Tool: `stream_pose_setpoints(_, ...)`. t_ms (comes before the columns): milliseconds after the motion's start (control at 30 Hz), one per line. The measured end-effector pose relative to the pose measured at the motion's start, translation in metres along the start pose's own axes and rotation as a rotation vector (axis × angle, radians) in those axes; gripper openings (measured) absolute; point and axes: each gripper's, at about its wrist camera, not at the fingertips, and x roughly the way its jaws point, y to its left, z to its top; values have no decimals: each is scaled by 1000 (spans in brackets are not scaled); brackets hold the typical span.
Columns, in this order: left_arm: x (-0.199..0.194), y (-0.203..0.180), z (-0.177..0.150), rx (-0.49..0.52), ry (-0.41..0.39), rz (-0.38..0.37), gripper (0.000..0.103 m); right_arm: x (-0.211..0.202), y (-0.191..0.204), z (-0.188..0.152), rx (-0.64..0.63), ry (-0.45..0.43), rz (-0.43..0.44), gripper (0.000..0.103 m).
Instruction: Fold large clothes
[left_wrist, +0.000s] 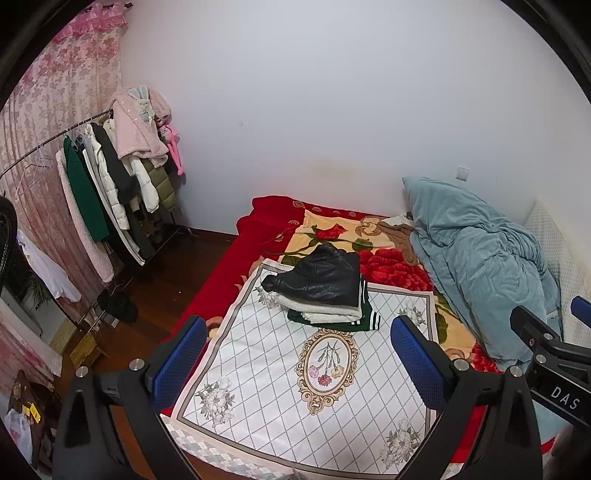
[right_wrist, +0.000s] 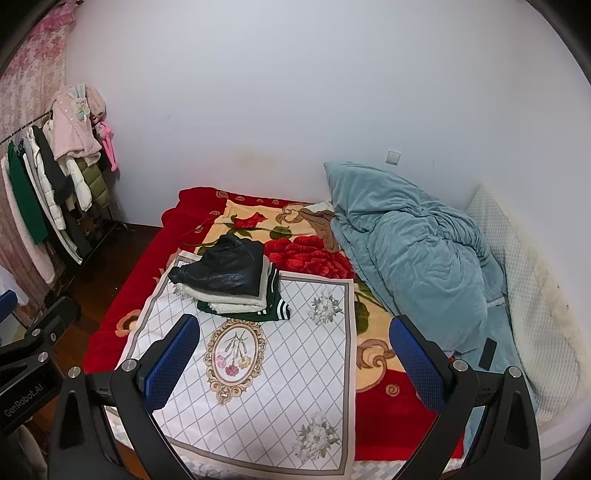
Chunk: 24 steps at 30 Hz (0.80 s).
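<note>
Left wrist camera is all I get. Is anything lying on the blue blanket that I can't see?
Observer: Yes, a small flat black thing lies on the blue blanket, on its near part.
Operator: Is my right gripper holding something?
Observer: No, the right gripper is open, nothing between its fingers.
Operator: What's beside the blanket?
Observer: A white quilted pad with yellowish stains.

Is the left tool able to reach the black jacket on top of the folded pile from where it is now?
Probably yes. The left tool is open and empty, and only the flat patterned cloth lies between it and the black jacket. It must move forward, since the pile sits further up the bed.
</note>
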Motion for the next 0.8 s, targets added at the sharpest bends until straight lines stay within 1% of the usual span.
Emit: stream_pose_setpoints(800,-2,-1,3,-9,-2,5,102,-2,-4,4,1,-2,3,103)
